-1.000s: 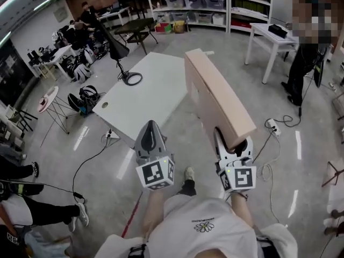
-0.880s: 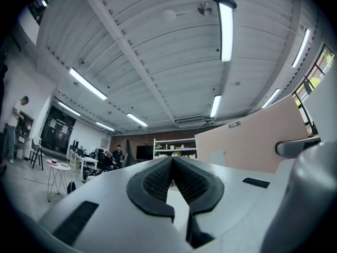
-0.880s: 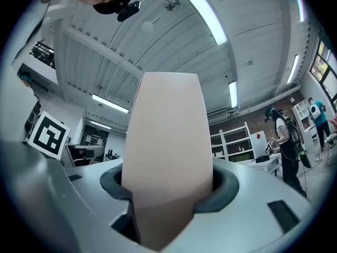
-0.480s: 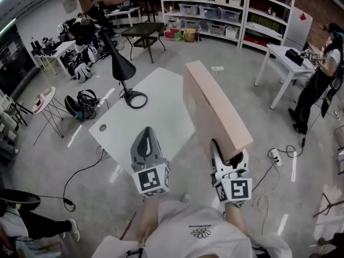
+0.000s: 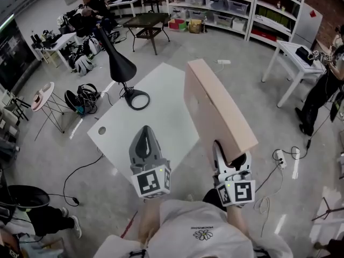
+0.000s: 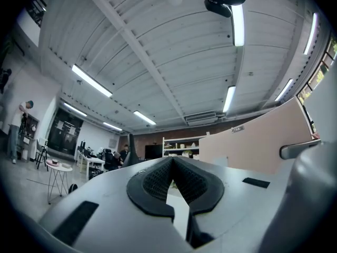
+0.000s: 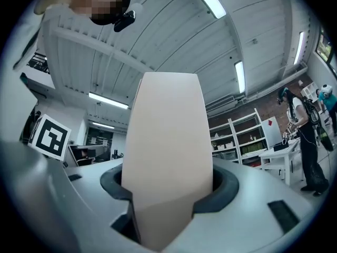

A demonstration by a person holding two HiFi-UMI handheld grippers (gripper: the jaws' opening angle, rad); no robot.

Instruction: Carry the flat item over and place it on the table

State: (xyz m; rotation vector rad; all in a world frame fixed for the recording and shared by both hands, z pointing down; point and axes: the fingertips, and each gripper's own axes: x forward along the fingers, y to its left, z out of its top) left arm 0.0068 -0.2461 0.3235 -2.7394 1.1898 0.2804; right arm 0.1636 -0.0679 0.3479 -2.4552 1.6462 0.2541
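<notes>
- Flat item [image 5: 215, 106]: a beige panel, in the air and not on the counter. It stood on its long edge with its near end clamped in the right tool [image 5: 232, 156].
- Right gripper view: the panel's edge [image 7: 168, 157] filled the gap between the jaws, with both pads pressed against its faces. Right tool [image 7: 168, 194] grasping the flat item.
- Left tool [image 5: 145, 129]: clenched, jaw tips together, nothing between them. It was level with the right tool, well apart from it and not touching the panel.
- Left gripper view: the tips [image 6: 172, 161] met in a point, and the panel [image 6: 258, 141] was visible off to the right.
- White counter [image 5: 156, 106] lay just ahead of both tools. In the head view the panel ran away from the person along the counter's right side. I could not tell whether it overhung the top.
- A black lamp [image 5: 121, 64] stood on the counter's far left part, its round base resting on the top.
- A power strip [image 5: 281, 156] lay on the floor to the right, with its cable.
- Further off were a round side table [image 5: 43, 97] on the left and a small white table [image 5: 293, 55] on the right, with a standing person [image 5: 322, 90] beside the latter.
- Shelving [image 5: 236, 4] lined the back wall.
</notes>
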